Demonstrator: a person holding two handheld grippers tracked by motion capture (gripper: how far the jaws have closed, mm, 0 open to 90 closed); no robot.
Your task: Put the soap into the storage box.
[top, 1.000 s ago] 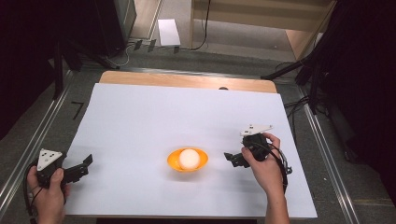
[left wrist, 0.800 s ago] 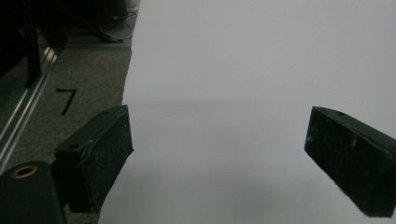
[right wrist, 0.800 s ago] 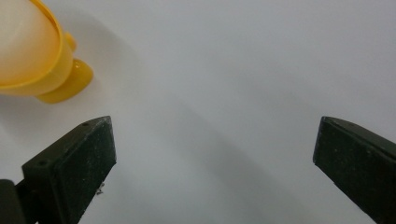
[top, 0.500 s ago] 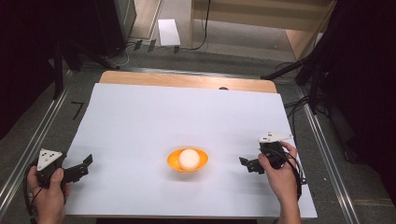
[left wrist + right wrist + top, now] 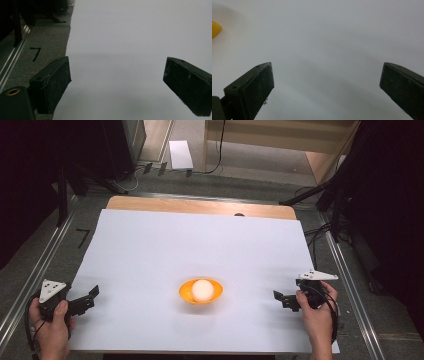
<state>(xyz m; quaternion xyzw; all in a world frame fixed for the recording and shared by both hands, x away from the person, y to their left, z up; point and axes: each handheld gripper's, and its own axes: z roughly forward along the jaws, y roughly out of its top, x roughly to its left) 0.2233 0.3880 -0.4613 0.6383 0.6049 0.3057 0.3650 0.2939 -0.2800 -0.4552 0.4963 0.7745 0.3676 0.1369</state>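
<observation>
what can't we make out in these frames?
- White ball, high view: its underside is hidden by the orange bowl; whether egg or ball is unclear.
- Orange bowl, right gripper view: cut off by the left edge.
- Right claw, high view: too small to judge its opening.

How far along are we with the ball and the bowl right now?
Done: the white ball sits inside the orange bowl at the middle of the white sheet. In hand: nothing; the left gripper and right gripper are both open, apart from the bowl, near the sheet's front corners. Left: nothing obvious, unless the bowl itself must be moved.
</observation>
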